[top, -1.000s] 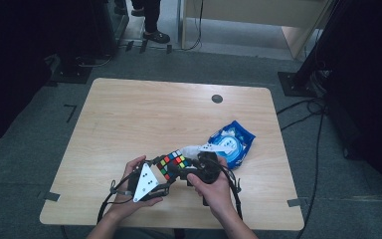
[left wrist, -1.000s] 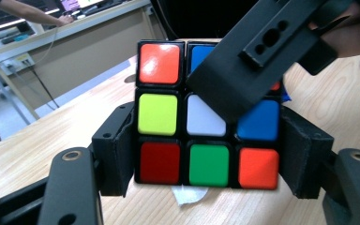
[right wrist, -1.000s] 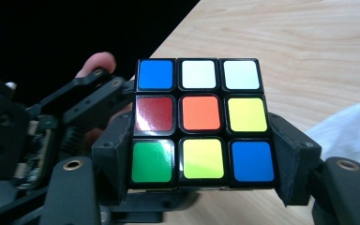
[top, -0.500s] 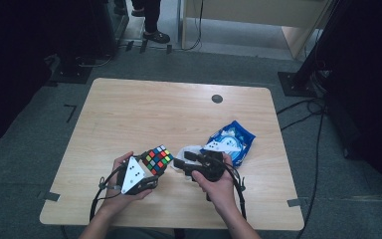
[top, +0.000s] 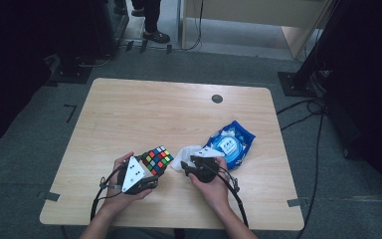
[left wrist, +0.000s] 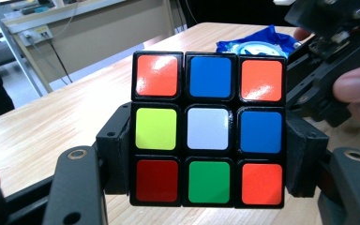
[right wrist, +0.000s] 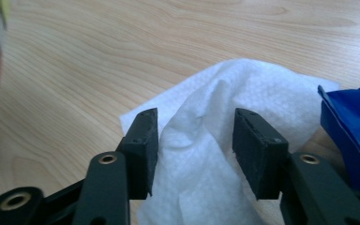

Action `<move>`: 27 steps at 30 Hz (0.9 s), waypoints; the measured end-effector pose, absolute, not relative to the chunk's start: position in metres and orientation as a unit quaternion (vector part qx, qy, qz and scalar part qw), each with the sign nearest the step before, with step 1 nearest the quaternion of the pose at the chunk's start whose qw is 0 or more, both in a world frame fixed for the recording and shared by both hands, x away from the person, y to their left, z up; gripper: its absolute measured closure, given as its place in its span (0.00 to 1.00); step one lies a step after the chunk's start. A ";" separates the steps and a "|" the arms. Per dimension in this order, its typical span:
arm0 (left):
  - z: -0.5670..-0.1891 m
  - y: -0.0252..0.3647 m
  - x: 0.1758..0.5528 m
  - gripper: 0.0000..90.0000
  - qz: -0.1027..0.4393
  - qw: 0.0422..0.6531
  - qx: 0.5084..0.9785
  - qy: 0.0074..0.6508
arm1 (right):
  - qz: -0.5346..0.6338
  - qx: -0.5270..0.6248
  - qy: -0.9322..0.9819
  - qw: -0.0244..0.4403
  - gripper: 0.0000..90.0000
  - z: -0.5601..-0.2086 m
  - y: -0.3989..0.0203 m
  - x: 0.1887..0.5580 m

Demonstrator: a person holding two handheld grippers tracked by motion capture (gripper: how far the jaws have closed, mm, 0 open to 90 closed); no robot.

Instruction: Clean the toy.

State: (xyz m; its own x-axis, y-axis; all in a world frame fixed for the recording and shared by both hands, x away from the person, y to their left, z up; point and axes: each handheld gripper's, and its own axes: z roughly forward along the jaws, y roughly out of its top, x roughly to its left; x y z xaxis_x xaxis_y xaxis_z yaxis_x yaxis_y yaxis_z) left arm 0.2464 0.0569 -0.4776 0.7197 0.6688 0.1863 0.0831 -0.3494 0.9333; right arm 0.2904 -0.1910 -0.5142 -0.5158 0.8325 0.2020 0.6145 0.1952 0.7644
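A scrambled Rubik's cube (top: 157, 159) is held off the wooden table (top: 154, 109) near its front edge, with my left gripper (top: 153, 167) shut on it. In the left gripper view the cube (left wrist: 208, 129) sits between both pads of the left gripper (left wrist: 208, 157). To its right a crumpled white wipe (top: 181, 155) lies on the table. My right gripper (top: 192, 162) is lowered over it. In the right gripper view a raised fold of the wipe (right wrist: 243, 89) stands between the jaws of the right gripper (right wrist: 197, 140), which have just been closing and do not squeeze it.
A blue wipes packet (top: 231, 142) lies right of the wipe, close beside the right gripper's jaw (right wrist: 351, 136). A small dark round cap (top: 217, 98) sits in the tabletop at the back. A person's feet (top: 151, 30) stand beyond the table.
The left gripper has carried the cube to the left, away from the right gripper. The right gripper has dropped onto the wipe and its jaws have narrowed around it.
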 end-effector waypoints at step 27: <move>-0.476 0.052 0.244 0.38 0.261 0.527 0.771 0.245 | 0.514 0.422 0.731 0.153 0.98 -0.456 -0.203 0.268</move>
State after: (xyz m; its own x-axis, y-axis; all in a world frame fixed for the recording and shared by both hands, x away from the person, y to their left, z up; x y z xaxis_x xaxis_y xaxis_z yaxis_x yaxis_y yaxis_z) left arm 0.2443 0.0517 -0.4763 0.7438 0.6525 0.1450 0.1025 -0.3256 0.9399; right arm 0.2683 -0.2033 -0.4558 -0.5978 0.7737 0.2099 0.4592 0.1160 0.8807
